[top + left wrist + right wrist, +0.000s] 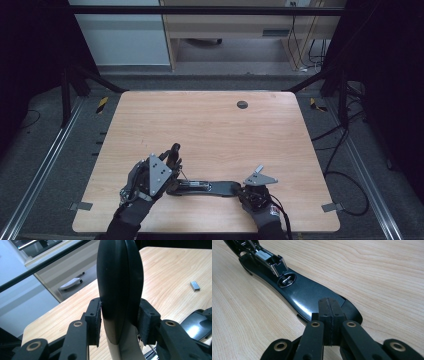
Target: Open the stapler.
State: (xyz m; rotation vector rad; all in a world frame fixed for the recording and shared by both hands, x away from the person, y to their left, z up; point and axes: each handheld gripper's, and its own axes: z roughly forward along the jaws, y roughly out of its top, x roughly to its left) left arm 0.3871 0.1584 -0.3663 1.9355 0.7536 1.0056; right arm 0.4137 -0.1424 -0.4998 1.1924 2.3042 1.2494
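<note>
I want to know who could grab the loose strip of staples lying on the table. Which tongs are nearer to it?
Left. The left tongs, clamped on the stapler's raised lid, are close to the staple strip; the right tongs press the stapler's base farther away.

Grey gloves, black sleeves, black jaws with brass-ringed screws.

Bare tabletop beyond both hands, open stapler spanning the near edge, staple strip alongside
</note>
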